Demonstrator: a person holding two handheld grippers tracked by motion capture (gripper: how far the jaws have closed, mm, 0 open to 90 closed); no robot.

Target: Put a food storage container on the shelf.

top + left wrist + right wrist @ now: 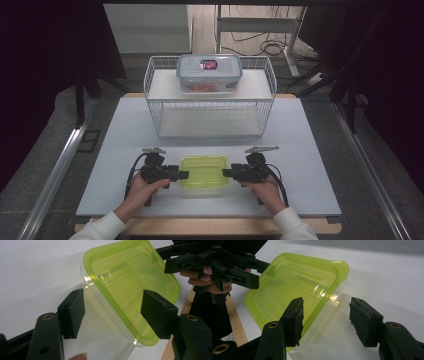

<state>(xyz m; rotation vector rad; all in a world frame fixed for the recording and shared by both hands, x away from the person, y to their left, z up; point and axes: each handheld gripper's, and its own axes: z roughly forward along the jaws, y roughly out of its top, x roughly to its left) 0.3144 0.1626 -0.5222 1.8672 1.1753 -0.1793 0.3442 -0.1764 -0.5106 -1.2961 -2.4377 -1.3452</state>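
**Box sits between both grippers, long axis running gripper to gripper**

Box (205, 174) (clear tub, green lid on) is on the table (310, 150) just in front of the rack (210, 117), toward the person. All places below are rel. to the box.

- Key relation: the box's long axis runs L-R across the table, so each gripper faces a short end. L gripper (183, 174) is at the left end, R gripper (226, 173) at the right end, both about level with the lid rim. Neither hand looks nearer than the other; roughly symmetric.
- L gripper: in its own view the jaws straddle a corner of the box. One pad (74, 312) is over the clear tub wall, the other (157, 312) over the green lid rim. Jaws partly spread, not pinching; can't confirm either pad touches.
- R gripper: same deal in its view. One pad (294, 320) is in front of the lid rim, the other (362, 320) well off the box over bare table. Spread, holding nothing.
- Pose: both hands low on the table at the near side, forearms coming in from the person's edge, jaws pointing inward at each other, near level (slight downward tilt, judging by the gripper views).
- A second box (209, 73) (blue lid) sits on the rack's top shelf, well behind.

My read: next step is a two-sided end grip, then a lift toward the rack. Corner bite on the L side may slip.
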